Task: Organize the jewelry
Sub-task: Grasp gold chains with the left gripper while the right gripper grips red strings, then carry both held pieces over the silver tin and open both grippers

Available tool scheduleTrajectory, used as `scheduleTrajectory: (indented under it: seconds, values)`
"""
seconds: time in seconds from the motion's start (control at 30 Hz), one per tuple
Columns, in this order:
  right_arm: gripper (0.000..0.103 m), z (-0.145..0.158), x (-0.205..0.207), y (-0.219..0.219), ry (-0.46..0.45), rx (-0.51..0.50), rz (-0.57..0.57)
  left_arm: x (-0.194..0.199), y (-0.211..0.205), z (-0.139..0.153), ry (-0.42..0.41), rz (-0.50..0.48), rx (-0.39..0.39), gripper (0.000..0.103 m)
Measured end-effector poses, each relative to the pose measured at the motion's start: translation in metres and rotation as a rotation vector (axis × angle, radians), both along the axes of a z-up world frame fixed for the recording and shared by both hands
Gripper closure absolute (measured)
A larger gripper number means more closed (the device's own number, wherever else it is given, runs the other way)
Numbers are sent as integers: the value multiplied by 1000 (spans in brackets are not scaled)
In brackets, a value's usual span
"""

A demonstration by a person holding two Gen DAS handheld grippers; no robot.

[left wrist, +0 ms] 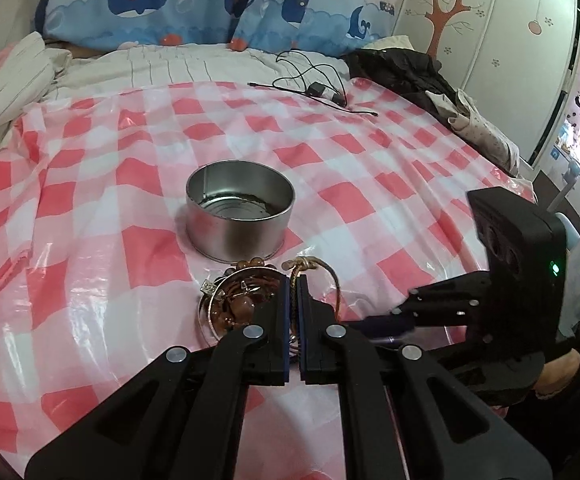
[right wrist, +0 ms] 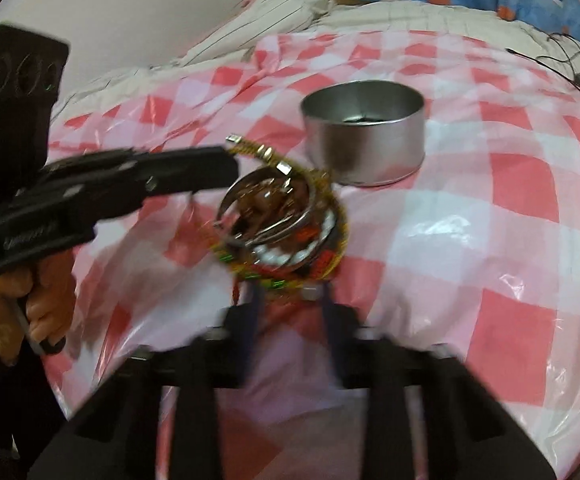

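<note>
A pile of bracelets and bangles (left wrist: 238, 304) lies on the pink checked sheet, just in front of an empty round metal tin (left wrist: 240, 214). My left gripper (left wrist: 295, 280) is shut on a gold-coloured bangle (left wrist: 322, 270) at the pile's right side. In the right wrist view the pile (right wrist: 282, 220) shows silver rings, brown beads and a colourful beaded band. The tin (right wrist: 364, 136) stands behind it. The left gripper (right wrist: 232, 168) reaches in from the left. My right gripper (right wrist: 286, 292) is open just in front of the pile, blurred.
The pink checked plastic sheet (left wrist: 370, 152) covers a bed. Black cables with a charger (left wrist: 318, 88) lie at the far side. Dark clothes (left wrist: 402, 68) sit at the far right. Whale-print pillows (left wrist: 170, 0) lean at the back.
</note>
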State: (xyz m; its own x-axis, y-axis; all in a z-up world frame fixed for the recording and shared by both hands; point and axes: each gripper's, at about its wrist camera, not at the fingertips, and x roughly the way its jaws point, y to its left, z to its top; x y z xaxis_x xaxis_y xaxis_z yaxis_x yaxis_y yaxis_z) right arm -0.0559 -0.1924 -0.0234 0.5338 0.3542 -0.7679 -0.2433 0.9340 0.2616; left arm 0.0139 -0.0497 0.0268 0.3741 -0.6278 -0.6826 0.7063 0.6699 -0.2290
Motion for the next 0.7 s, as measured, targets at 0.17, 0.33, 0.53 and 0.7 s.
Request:
scheduleTrajectory:
  seconds: [0.17,0.33,0.53,0.7]
  values:
    - [93,12,-12,-12,-25,28,-19,5,7,-2,-1,38,9,100]
    - [93,35,-20,-32,-89,141,-49,7,11,1,-5,53,-3,100]
    - [93,73,-39,-41,-261,330,38,7,14,5,-11,59,-24,100]
    - [93,68,-31,-48,-235,333,-20,4,14,22,-38,37,-78,100]
